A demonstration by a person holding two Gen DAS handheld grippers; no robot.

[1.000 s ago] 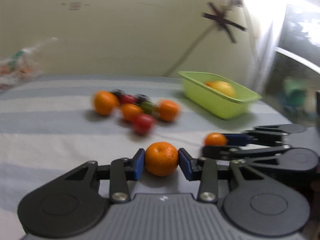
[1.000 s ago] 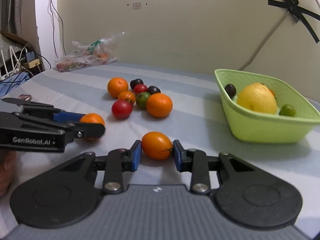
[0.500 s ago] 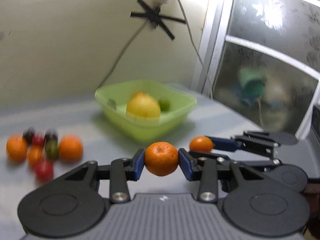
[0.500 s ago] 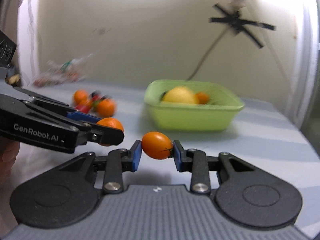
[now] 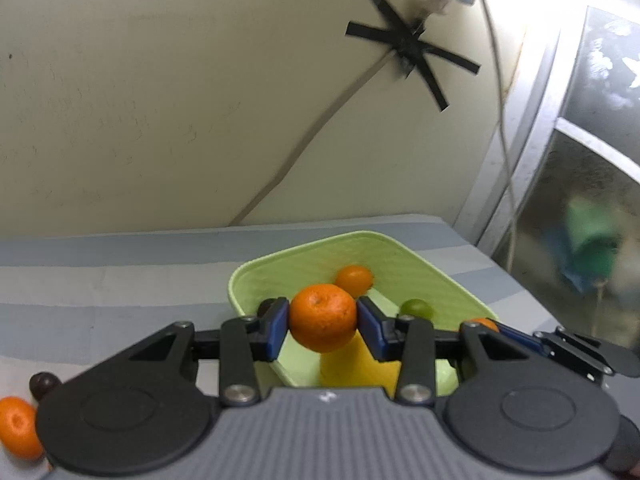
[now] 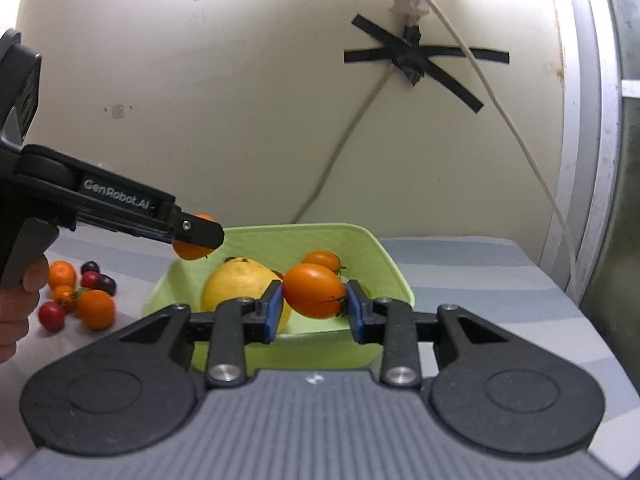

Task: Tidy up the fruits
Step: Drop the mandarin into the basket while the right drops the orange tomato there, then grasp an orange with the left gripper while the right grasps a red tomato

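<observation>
Right wrist: striped cloth (image 6: 460, 264), taped wall (image 6: 240, 100); jaws grip tomato (image 6: 314, 290), mandarin (image 5: 322, 317).

Both views ride low behind their own fingers, looking forward and close over the green basket (image 5: 420, 264) toward the cream wall — the left wrist camera from the basket's left front, the right wrist camera (image 6: 384, 252) more squarely before it. They share the basket, the striped tabletop (image 5: 120, 276) and the black tape cross (image 6: 416, 60) — and each catches the other gripper at its edge.
</observation>
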